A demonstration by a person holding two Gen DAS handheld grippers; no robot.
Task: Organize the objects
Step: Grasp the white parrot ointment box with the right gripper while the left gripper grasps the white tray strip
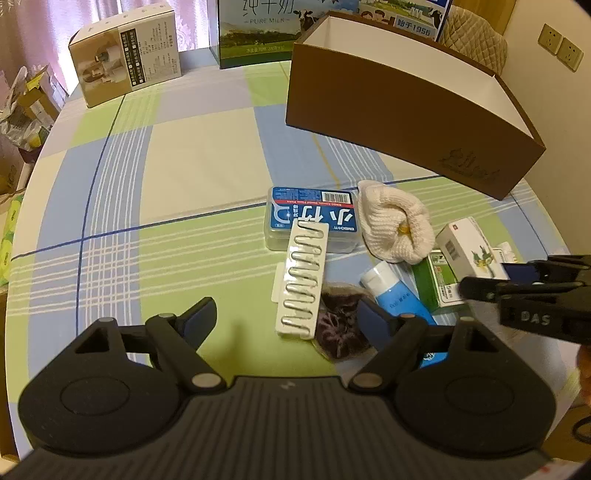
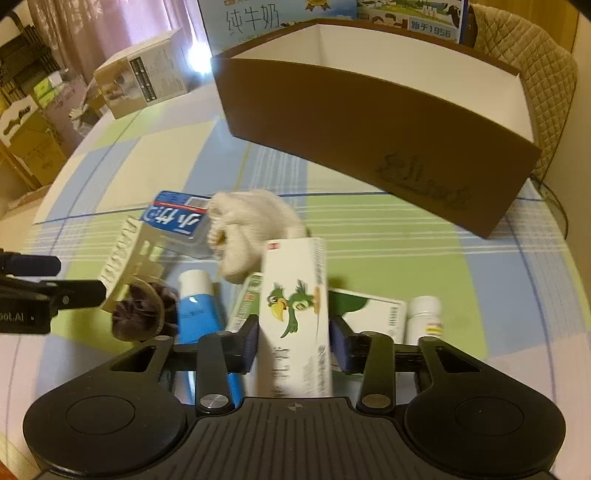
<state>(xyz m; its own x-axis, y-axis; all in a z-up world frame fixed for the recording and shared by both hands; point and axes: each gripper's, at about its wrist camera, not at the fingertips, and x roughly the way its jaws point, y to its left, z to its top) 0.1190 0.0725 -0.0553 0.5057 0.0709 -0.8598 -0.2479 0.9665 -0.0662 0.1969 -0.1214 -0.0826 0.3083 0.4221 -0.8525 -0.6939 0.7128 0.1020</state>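
A: What sort of surface and room is this?

B: A round table [image 1: 192,162] under a checked cloth of green, blue and cream. At its far edge, around 11 o'clock in the left wrist view, stands a beige product carton [image 1: 129,51], with a milk carton [image 1: 258,33] at 12. Pink curtains [image 1: 40,33] hang behind, a quilted chair back [image 2: 535,62] shows at 1 o'clock, and wall sockets [image 1: 561,46] sit at 2.

A: And the things being organized?

B: A brown open-topped box [image 1: 406,107], white inside, stands at 1 o'clock. Nearer, a cluster: a blue floss-pick case [image 1: 312,221], a white blister strip [image 1: 301,280] leaning over its near edge, a rolled cream knit cloth [image 1: 395,225] just right of the case, a dark purple scrunchie-like item [image 1: 340,325], a blue tube with a white cap [image 1: 391,291], a green-and-white box [image 1: 432,288] and a small white bottle [image 2: 424,317].

A: The tools?

B: The left gripper [image 1: 291,317] has its fingers spread wide, holding nothing, above the strip and scrunchie. The right gripper [image 2: 293,345] has its pads pressed on the sides of a white box printed with a green parrot [image 2: 295,302]; that box points toward 12 o'clock, raised above the green-and-white box.
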